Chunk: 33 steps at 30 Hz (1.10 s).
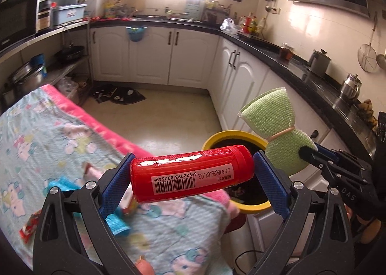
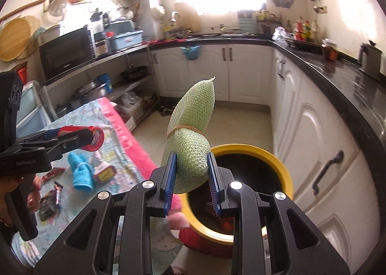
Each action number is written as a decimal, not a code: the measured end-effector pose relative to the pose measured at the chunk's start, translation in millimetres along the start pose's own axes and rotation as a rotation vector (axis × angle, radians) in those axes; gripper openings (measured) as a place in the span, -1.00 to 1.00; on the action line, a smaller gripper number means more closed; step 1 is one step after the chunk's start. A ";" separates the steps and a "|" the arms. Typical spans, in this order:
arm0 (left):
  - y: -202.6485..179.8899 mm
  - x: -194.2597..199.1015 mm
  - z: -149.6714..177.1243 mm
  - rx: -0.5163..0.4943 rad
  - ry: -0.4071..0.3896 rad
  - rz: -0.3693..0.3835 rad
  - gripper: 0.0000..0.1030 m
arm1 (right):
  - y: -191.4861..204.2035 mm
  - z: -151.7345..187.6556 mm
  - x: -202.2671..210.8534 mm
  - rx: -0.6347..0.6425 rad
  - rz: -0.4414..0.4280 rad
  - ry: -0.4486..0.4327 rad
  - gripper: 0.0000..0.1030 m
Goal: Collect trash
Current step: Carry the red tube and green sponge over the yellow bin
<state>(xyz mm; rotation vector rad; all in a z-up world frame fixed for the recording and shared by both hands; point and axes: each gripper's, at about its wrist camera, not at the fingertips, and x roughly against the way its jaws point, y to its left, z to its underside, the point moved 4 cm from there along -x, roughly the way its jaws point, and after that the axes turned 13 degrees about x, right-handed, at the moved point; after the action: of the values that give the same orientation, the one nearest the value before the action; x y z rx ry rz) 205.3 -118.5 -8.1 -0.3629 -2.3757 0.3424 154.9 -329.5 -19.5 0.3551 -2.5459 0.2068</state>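
Note:
My left gripper (image 1: 191,179) is shut on a red plastic bottle (image 1: 190,173) with a barcode label, held sideways between its blue pads at the table's edge, beside the bin. The same bottle (image 2: 95,138) shows end-on in the right wrist view, in the left gripper (image 2: 72,141). My right gripper (image 2: 193,171) is shut on a green mesh sponge (image 2: 190,152) tied with a rubber band, just over the rim of the yellow-rimmed bin (image 2: 287,173). From the left wrist view the sponge (image 1: 272,130) sits above the bin (image 1: 224,135), with the right gripper (image 1: 311,154) behind it.
A table under a cartoon-print cloth with a pink border (image 2: 125,130) holds a blue cloth (image 2: 80,173), a small box (image 2: 103,172) and snack wrappers (image 2: 51,200). White cabinets (image 2: 313,130) under a black counter run along the right. A dark mat (image 1: 118,95) lies on the floor.

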 end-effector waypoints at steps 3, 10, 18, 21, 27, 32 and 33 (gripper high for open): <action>-17.7 -13.1 2.0 -0.018 0.014 0.020 0.72 | -13.0 6.2 0.1 -0.020 0.027 0.011 -0.53; -44.7 -44.9 6.7 -0.050 0.052 0.043 0.72 | -46.3 23.8 -6.0 -0.060 0.091 0.054 -0.53; -65.3 -83.5 18.9 -0.107 0.093 0.046 0.72 | -64.0 45.9 -24.8 -0.077 0.129 0.123 -0.53; -70.9 -103.4 24.8 -0.105 0.137 0.064 0.72 | -67.2 53.1 -32.2 -0.085 0.132 0.149 -0.53; -80.7 -132.7 37.3 -0.120 0.198 0.070 0.72 | -74.7 67.5 -44.7 -0.102 0.136 0.191 -0.52; -82.8 -150.4 44.9 -0.125 0.232 0.061 0.72 | -76.6 78.4 -54.2 -0.112 0.133 0.219 -0.50; -81.9 -152.3 45.8 -0.123 0.237 0.061 0.72 | -76.1 80.0 -56.4 -0.113 0.131 0.225 -0.49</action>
<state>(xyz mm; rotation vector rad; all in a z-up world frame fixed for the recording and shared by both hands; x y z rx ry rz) 269.9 -254.2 -105.3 -0.5055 -2.1614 0.1708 182.5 -407.9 -111.5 0.1148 -2.3474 0.1419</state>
